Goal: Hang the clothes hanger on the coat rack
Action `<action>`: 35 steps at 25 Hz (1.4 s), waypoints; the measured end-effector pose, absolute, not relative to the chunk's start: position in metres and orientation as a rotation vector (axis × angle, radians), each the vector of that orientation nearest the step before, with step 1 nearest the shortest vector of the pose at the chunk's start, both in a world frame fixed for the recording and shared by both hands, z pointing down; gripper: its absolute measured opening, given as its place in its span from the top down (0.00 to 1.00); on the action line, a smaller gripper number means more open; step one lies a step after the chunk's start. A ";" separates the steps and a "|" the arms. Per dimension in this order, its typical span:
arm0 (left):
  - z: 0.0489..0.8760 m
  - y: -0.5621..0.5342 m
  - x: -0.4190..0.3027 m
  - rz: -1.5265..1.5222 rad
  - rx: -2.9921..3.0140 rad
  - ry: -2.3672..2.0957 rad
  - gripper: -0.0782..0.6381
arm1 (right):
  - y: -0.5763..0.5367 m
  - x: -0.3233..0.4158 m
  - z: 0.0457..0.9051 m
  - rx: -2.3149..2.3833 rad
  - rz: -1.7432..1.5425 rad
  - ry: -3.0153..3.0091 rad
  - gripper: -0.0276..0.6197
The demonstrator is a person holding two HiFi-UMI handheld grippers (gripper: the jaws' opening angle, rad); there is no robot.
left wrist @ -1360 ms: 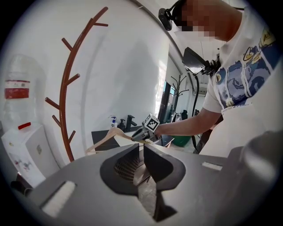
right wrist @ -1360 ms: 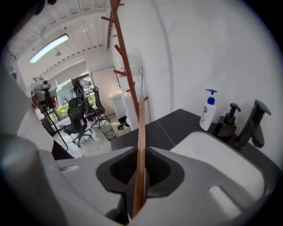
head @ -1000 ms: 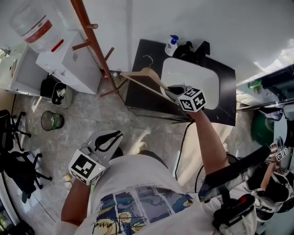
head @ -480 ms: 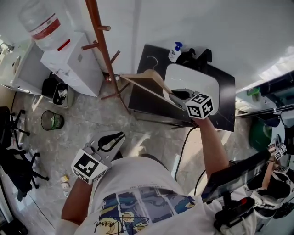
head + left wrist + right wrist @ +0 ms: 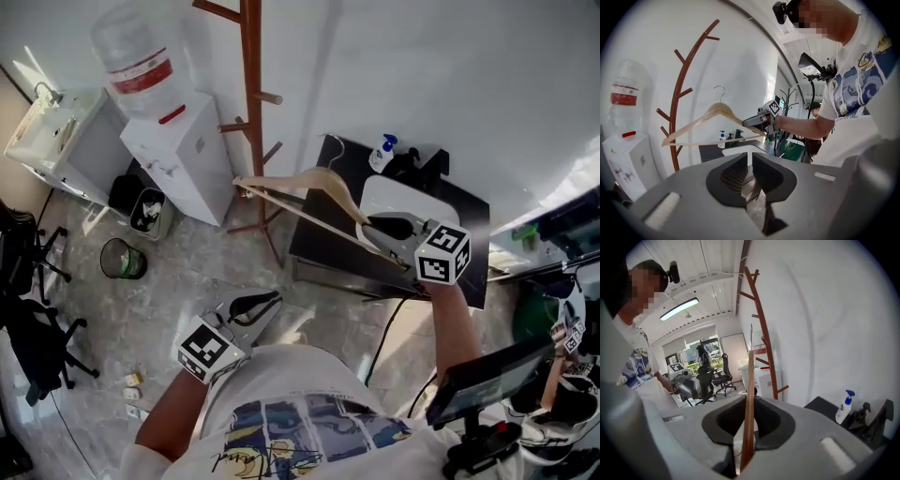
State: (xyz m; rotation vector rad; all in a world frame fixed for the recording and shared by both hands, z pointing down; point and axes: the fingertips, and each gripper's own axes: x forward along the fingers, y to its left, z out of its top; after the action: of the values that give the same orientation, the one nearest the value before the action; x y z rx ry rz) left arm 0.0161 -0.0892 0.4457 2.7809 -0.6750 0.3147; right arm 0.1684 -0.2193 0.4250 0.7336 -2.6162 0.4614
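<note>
The brown wooden coat rack [image 5: 250, 103] stands against the white wall, its pegs branching off the pole. My right gripper [image 5: 377, 229] is shut on the right end of the pale wooden hanger [image 5: 302, 182]. The hanger is held out to the left, its metal hook [image 5: 331, 146] up and its left tip close to the rack's pole. In the right gripper view the hanger [image 5: 749, 399] runs edge-on between the jaws, with the rack [image 5: 764, 338] beyond. The left gripper view shows hanger [image 5: 701, 119], rack [image 5: 676, 112] and right gripper [image 5: 757, 121]. My left gripper [image 5: 272, 302] hangs low, shut and empty.
A white water dispenser [image 5: 183, 155] with its bottle stands left of the rack. A black table [image 5: 314, 239] with a white basin and a soap bottle [image 5: 381, 153] is under the hanger. Bins [image 5: 122, 259] and office chairs [image 5: 28, 323] stand on the floor at left.
My right gripper has lifted the hanger higher, up beside the rack's pole, still gripping it. The head view has tilted up to show more of the rack. The left gripper has hardly moved.
</note>
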 end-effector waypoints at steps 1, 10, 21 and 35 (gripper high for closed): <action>0.445 -0.090 0.015 0.309 2.782 -0.674 0.84 | -0.219 0.162 0.413 0.721 0.446 -2.633 0.88; 0.428 -0.103 -0.017 0.250 2.795 -0.707 0.84 | -0.236 0.087 0.318 0.634 0.340 -2.740 0.88; 0.427 -0.125 -0.076 0.174 2.801 -0.732 0.84 | -0.307 0.001 0.263 0.745 0.309 -2.748 0.88; 0.424 -0.151 -0.131 0.200 2.887 -0.598 0.84 | -0.380 -0.014 0.270 1.091 0.472 -2.700 0.88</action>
State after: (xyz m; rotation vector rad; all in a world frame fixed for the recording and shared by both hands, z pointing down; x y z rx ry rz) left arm -0.1310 -0.1513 0.4237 2.8870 -0.5978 0.1995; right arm -0.0138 -0.3796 0.2705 1.0912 -2.7001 0.4720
